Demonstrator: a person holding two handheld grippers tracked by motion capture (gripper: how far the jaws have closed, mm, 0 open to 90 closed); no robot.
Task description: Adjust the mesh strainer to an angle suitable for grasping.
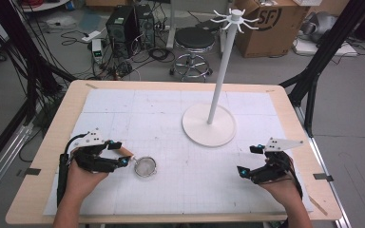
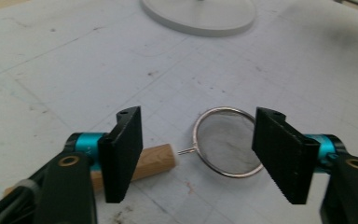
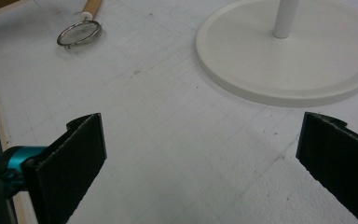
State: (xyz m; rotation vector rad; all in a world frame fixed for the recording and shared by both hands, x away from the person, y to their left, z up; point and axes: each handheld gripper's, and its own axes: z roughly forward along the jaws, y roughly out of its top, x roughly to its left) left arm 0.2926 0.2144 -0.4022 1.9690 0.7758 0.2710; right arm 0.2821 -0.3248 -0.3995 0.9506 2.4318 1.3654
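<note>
A small wire-mesh strainer (image 1: pixel 146 166) with a wooden handle (image 1: pixel 126 152) lies on the white mat at the front left. My left gripper (image 1: pixel 119 154) is open over the handle end, by the ring. In the left gripper view the strainer ring (image 2: pixel 226 142) lies between the open jaws, close to the right one. The wooden handle (image 2: pixel 154 161) runs behind the left jaw, and nothing is held by the left gripper (image 2: pixel 199 140). My right gripper (image 1: pixel 248 160) is open at the front right, low over bare mat. In its own view the right gripper (image 3: pixel 205 140) spreads wide, with the strainer (image 3: pixel 79 33) far off.
A white stand has a round base (image 1: pixel 196 128) and a tall pole (image 1: pixel 221 66) topped by hooks (image 1: pixel 236 19). It rises at the back centre-right of the mat; its base (image 3: pixel 242 70) lies just beyond the right jaws. The wooden table edge (image 1: pixel 38 161) frames the mat.
</note>
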